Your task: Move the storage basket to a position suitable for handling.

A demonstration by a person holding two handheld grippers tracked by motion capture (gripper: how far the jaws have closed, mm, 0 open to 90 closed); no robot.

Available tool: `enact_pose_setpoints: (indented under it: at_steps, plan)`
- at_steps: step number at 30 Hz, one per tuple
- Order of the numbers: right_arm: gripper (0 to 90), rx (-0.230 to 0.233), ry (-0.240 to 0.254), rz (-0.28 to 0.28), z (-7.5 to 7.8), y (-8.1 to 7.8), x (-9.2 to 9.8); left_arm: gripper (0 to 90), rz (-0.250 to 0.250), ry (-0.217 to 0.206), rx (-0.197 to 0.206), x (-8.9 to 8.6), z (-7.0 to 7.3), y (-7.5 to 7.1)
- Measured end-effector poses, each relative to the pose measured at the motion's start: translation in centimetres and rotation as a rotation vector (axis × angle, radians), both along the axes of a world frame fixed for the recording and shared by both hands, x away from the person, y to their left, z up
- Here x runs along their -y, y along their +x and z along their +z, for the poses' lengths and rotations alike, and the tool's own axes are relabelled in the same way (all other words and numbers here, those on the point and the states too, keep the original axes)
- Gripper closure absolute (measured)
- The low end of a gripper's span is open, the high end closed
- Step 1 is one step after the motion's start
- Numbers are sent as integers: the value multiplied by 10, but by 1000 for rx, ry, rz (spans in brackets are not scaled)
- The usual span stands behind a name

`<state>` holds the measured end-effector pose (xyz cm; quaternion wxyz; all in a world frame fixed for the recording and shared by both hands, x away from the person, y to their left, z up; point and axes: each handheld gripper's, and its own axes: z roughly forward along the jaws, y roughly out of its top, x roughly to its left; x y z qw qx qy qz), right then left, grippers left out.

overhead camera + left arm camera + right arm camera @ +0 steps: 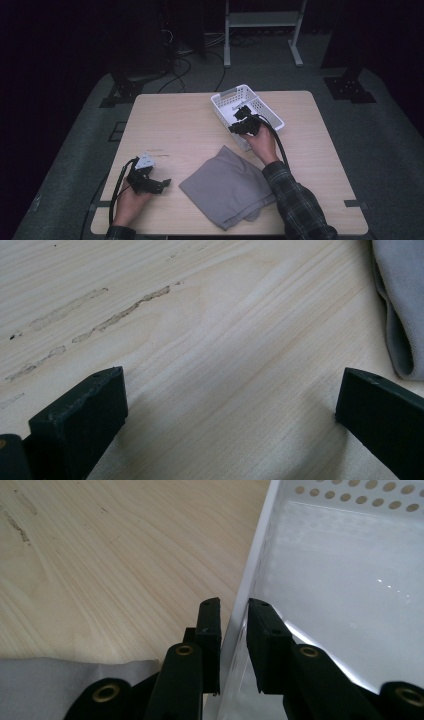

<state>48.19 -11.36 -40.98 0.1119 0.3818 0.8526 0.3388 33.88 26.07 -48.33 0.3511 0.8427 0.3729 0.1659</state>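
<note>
- White plastic, with rows of round holes through its walls: that is the basket [247, 112] you are working on, and it stands near the far edge of the table [170, 125], right of the middle, turned at an angle to the table's sides.
- In the right gripper view you see the basket's near wall [245, 600] edge-on, thin and smooth, with a glossy pale floor inside that throws back small glints of light.
- Your right gripper [243, 125] sits at the basket's near corner, with one jaw outside the wall and the other inside it.
- Its jaws stand narrow with the wall between them; a thin gap shows on both sides, and you cannot tell from these pictures whether the pads are already pressing on the plastic.
- Your left gripper [150, 182] rests low over the near left part of the table, held in your left hand [131, 200].
- Its jaws are spread wide, with only bare wood between them, and they hold and touch nothing.
- A folded grey cloth [227, 187] lies on the table between your two hands, near the front edge; its rounded fold shows at the right edge of the left gripper view [400, 305].
</note>
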Motion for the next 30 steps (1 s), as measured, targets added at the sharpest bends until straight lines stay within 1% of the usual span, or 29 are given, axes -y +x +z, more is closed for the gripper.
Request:
enact_pose_setpoints:
  at_steps: [2, 3, 5, 7, 9, 15, 17, 20, 22, 24, 25, 26, 27, 29, 30]
  plan:
    - [754, -4, 6, -1, 0, 0, 1, 0, 0, 0, 0, 0, 0, 0]
    - [761, -4, 1, 0, 0, 0, 1, 0, 0, 0, 0, 0, 0, 0]
    - [785, 14, -21, -6, 2, -1, 3, 0, 0, 0, -1, 0, 0, 0]
    - [806, 12, -15, -8, 2, -2, 8, 0, 0, 0, -1, 0, 0, 0]
    - [830, 19, -25, -20, 2, -4, 14, 0, 0, 0, 0, 0, 0, 0]
    - [835, 25, -35, -12, 2, -9, 23, 0, 0, 0, -1, 0, 0, 0]
    - [838, 30, -38, -9, 3, -14, 27, 0, 0, 0, -1, 0, 0, 0]
    - [839, 36, -42, -7, 4, -18, 30, 0, 0, 0, 0, 0, 0, 0]
    - [841, 36, -42, -8, 7, -25, 35, 0, 0, 0, 0, 0, 0, 0]
    - [841, 38, -41, -7, 7, -27, 36, 0, 0, 0, 0, 0, 0, 0]
    - [841, 35, -39, -9, 6, -32, 40, 0, -1, 1, -2, 0, 0, 0]
    - [841, 35, -39, -9, 6, -32, 40, 0, -1, 2, -3, 0, 0, 0]
    - [841, 38, -38, -7, 7, -37, 45, 0, -1, 2, -4, 0, 0, 0]
    - [841, 38, -37, -7, 7, -39, 46, 0, -1, 2, -3, 0, 0, 0]
    - [841, 40, -32, -12, 8, -44, 51, 0, -1, 2, -3, 0, 0, 0]
